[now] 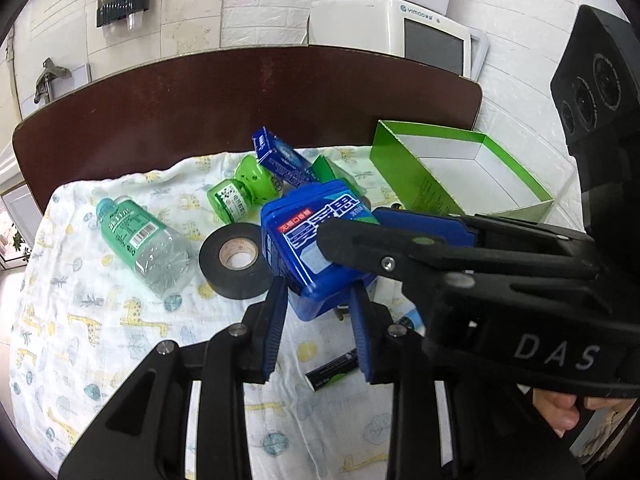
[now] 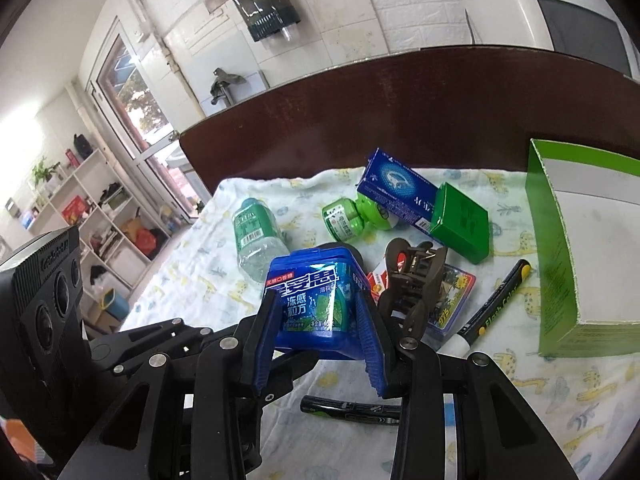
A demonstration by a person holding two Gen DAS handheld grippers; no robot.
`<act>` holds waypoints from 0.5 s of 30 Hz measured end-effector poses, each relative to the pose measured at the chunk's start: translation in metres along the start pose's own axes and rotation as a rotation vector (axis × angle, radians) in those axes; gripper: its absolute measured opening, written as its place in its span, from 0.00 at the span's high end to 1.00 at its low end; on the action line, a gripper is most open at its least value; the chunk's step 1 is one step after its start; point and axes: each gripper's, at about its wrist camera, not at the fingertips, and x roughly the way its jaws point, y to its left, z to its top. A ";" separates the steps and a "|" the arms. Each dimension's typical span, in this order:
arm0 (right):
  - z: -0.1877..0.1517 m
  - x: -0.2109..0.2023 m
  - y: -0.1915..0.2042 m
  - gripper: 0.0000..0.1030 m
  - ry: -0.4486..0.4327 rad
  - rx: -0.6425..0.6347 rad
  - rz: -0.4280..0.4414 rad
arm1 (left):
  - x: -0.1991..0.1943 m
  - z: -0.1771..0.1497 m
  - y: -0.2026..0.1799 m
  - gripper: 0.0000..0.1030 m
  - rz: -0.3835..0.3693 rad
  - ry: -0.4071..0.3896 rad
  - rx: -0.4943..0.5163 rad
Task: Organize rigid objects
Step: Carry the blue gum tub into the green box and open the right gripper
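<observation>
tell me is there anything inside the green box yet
No, the green box shows only its bare white floor, while the blue container sits in the right gripper.

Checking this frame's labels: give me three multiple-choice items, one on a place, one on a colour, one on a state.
1. Where does the black tape roll lie? A in the green box B on the patterned cloth C on bare wood
2. The box's inside is: A white B red C black
3. The right gripper is: A empty B shut on the blue gum tub C out of view
B, it rests on cloth; A, white walls show; B, pads press both tub sides.
</observation>
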 end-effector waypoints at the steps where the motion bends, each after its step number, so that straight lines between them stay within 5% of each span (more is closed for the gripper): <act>1: 0.001 -0.005 -0.001 0.61 -0.011 0.002 0.001 | -0.001 0.004 -0.004 0.71 -0.003 -0.008 0.007; 15: 0.011 -0.082 -0.067 0.61 -0.192 0.100 -0.090 | 0.031 0.057 -0.098 0.71 -0.110 -0.032 0.195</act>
